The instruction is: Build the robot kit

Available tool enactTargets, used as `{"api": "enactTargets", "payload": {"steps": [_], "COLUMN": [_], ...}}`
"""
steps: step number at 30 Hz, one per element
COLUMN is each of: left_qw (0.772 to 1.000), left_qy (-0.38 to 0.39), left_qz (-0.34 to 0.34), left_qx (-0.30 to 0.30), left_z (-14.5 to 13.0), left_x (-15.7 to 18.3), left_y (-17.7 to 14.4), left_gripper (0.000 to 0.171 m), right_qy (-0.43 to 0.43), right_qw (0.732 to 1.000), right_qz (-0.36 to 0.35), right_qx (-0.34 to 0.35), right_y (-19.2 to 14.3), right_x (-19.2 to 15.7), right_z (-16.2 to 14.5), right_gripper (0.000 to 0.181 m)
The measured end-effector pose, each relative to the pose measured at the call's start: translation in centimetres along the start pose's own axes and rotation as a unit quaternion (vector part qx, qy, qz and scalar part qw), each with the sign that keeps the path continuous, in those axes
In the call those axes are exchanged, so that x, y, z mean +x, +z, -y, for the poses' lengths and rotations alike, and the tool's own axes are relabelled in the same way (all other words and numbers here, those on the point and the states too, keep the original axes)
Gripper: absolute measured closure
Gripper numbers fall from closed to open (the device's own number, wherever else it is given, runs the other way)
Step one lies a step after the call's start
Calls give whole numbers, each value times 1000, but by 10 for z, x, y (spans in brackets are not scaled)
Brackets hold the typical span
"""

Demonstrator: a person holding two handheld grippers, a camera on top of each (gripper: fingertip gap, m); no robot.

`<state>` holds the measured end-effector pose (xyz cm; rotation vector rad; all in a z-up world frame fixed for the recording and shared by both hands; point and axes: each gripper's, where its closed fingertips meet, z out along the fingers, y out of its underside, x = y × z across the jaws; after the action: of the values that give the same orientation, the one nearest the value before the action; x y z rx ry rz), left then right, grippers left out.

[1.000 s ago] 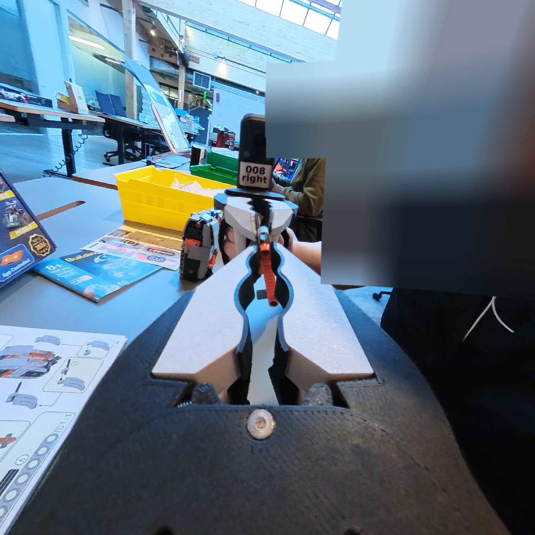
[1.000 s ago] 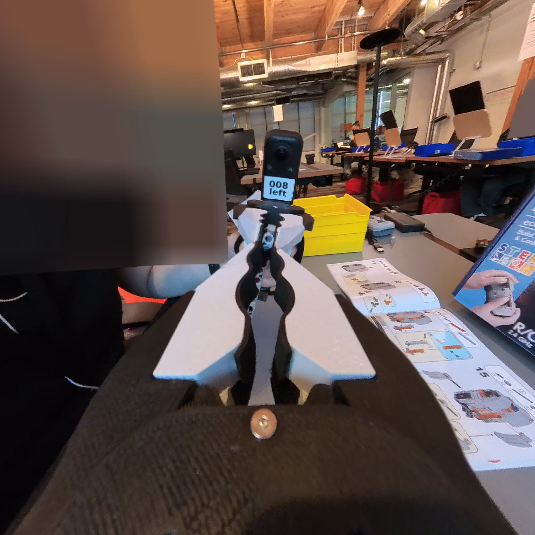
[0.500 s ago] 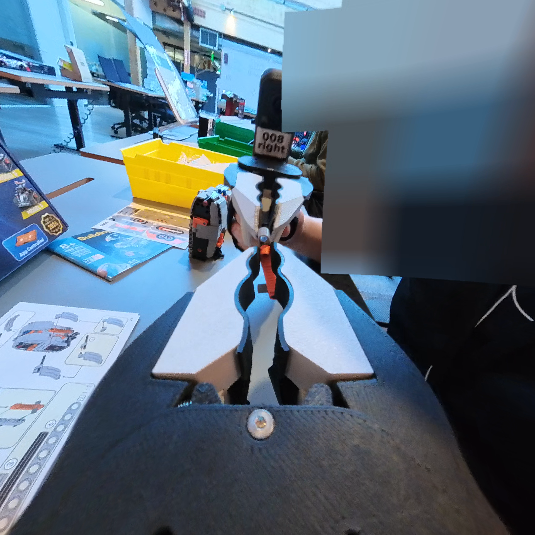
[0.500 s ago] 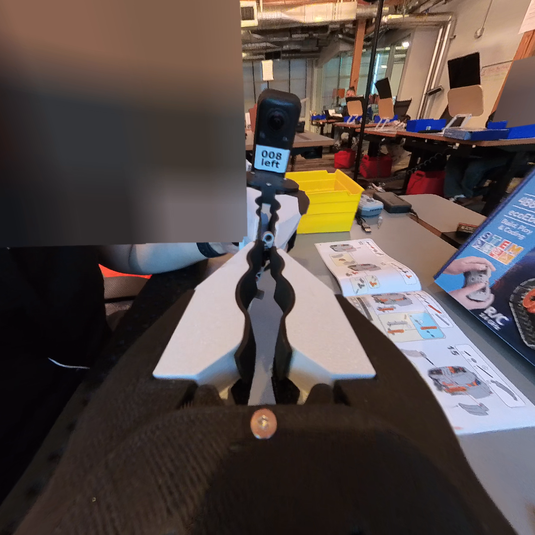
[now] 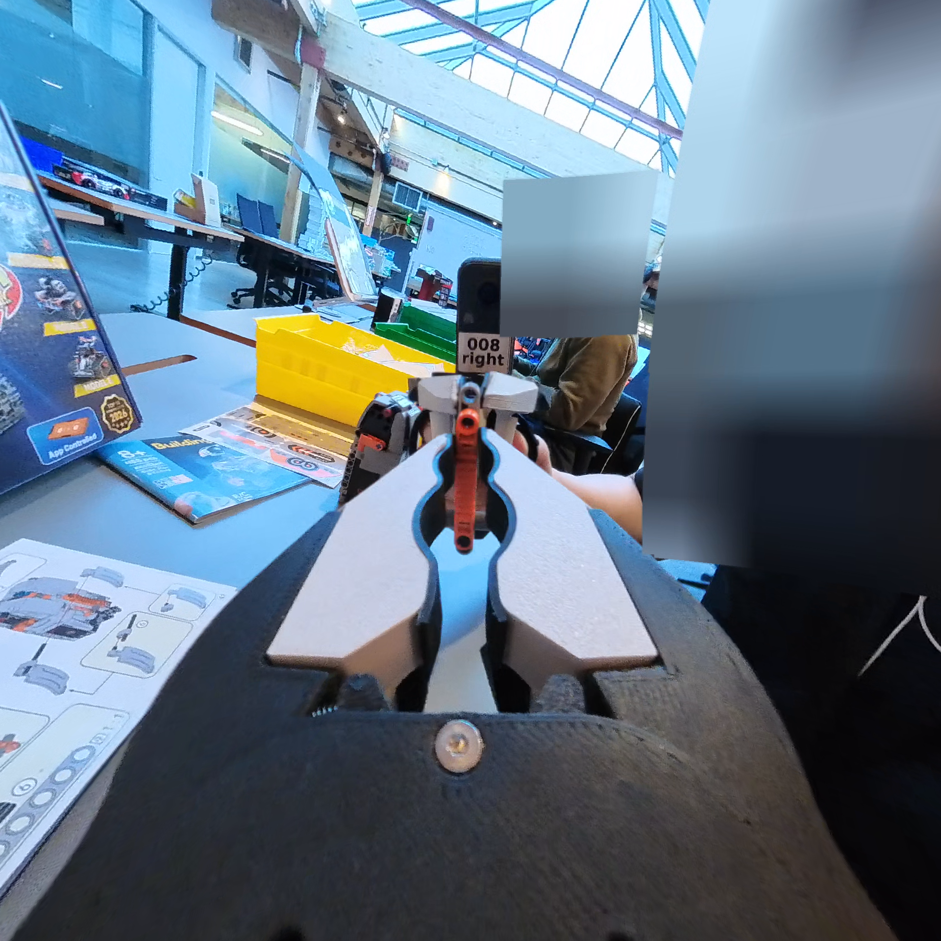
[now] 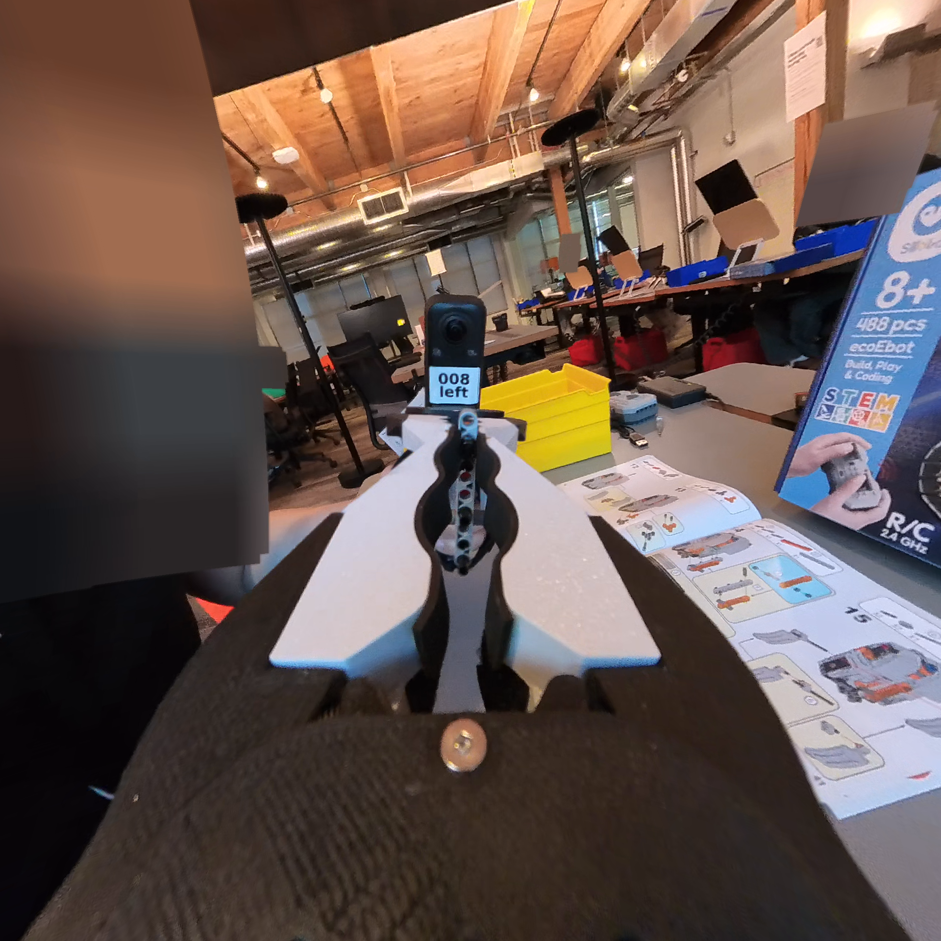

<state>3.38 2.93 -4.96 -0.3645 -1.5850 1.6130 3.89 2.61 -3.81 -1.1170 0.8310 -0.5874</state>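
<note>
We held an orange beam [image 5: 466, 483] pinched in our left tongs [image 5: 466, 448], and a grey holed beam [image 6: 464, 501] pinched in our right tongs [image 6: 466, 443], both lifted above the near edge of the desk [image 5: 153, 519], tip to tip, seemingly to line them up. Beside them stood a part-built model [image 5: 379, 448]; further along the desk lay open instruction pages [image 6: 753, 585], a yellow bin [image 5: 326, 366] and a blue box [image 6: 876, 397].

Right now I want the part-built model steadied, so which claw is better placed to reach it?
Right, probably: the right claw sits beside the part-built model, the left claw farther back. Both are full: orange beam left, grey beam right.
</note>
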Motion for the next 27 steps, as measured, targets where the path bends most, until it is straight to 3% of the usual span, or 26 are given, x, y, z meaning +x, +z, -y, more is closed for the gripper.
{"api": "enactTargets", "payload": {"steps": [5,7,11,13,16,18,25,27], "left_qw": [999,995,986,984,979,977,974,974], "left_qy": [-53,-103,-161,-169,-195,-203,-209,-207], "left_qz": [6,-12,-33,-32,-37,-32,-45,-48], "left_qx": [-5,3,-16,-41,-44,-50,-80,-82], "left_z": [-2,-1,-5,-12,-14,-17,-27,-27], "left_x": [-9,-10,-12,-12,-13,-16,-10,-9], "left_y": [-2,-3,-8,-9,-10,-11,-7,-7], "left_gripper": [166,166,166,166,166,166,166,166], "right_qy": [55,40,-146,-251,-395,-425,-442,-434], "right_qw": [998,999,985,958,895,880,867,872], "right_qz": [-3,-3,-59,-98,-135,-124,-118,-105], "right_qx": [9,2,-65,-103,-156,-172,-196,-201], "right_y": [1,1,0,-3,-8,-8,-9,-9], "right_x": [10,11,10,12,14,11,13,10], "right_z": [-4,-5,-10,-12,-16,-22,-29,-32], "right_gripper": [176,175,170,170,167,167,167,174]}}
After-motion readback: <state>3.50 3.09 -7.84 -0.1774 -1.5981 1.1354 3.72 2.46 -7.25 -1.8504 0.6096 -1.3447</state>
